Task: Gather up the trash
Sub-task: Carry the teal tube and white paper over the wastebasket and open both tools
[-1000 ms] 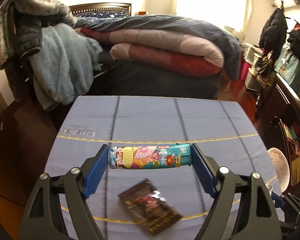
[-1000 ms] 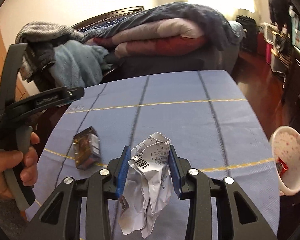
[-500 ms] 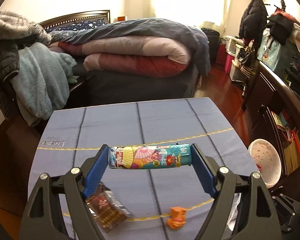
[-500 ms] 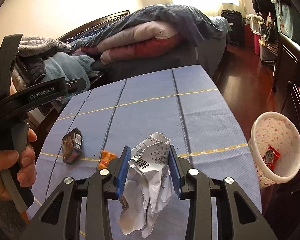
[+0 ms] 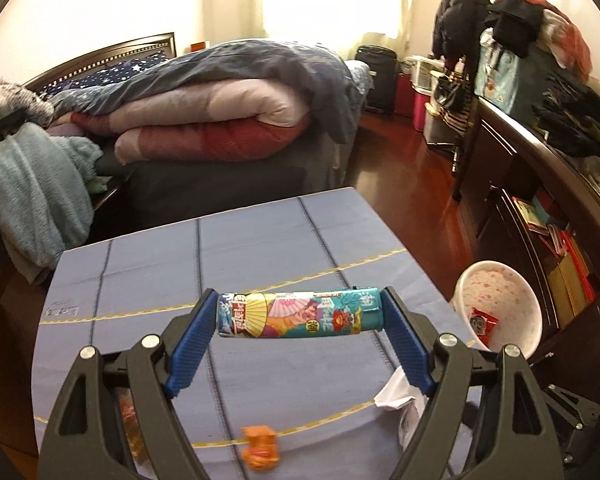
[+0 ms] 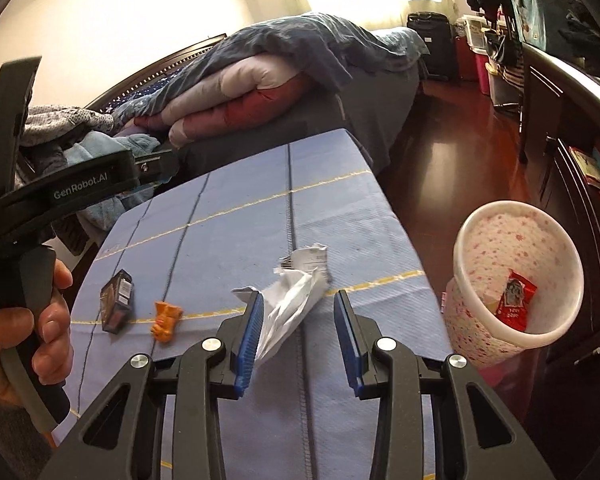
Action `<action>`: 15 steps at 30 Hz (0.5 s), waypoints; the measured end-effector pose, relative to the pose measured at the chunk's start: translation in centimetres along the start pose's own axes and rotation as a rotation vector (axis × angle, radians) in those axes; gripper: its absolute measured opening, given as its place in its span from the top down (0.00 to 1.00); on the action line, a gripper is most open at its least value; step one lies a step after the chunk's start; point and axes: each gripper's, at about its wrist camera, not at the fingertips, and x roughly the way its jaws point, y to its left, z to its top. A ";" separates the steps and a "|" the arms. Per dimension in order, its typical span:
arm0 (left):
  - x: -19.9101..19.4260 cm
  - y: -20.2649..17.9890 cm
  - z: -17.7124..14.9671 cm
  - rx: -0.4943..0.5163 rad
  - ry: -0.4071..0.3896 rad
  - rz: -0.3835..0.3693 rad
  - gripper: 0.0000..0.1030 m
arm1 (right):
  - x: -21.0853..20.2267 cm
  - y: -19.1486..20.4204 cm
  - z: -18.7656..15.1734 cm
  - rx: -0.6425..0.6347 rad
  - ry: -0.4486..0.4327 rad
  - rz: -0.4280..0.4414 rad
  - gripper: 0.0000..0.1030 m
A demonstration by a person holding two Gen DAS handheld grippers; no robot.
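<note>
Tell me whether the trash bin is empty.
Not empty. The bin beside the table holds a red wrapper against its inner wall; something pale shows beneath it, otherwise mostly bare.

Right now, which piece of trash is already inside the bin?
The red wrapper: it alone lies inside the white bin. The crumpled paper, orange scrap, dark packet and colourful tube are all outside it.
</note>
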 end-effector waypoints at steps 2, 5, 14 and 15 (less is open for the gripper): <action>0.2 -0.8 -0.1 0.011 0.005 -0.008 0.22 | 0.4 -0.3 -0.3 0.000 0.000 -0.020 0.43; 0.3 -1.5 -0.2 0.021 0.008 -0.006 0.22 | 1.7 -0.1 -0.4 -0.019 0.021 -0.025 0.30; 0.6 -1.3 0.0 0.017 0.019 0.020 0.22 | 5.1 0.8 -0.9 -0.081 0.073 -0.006 0.55; 0.6 -1.3 0.0 0.015 0.020 0.021 0.22 | 4.8 0.7 -0.9 -0.076 0.065 0.001 0.57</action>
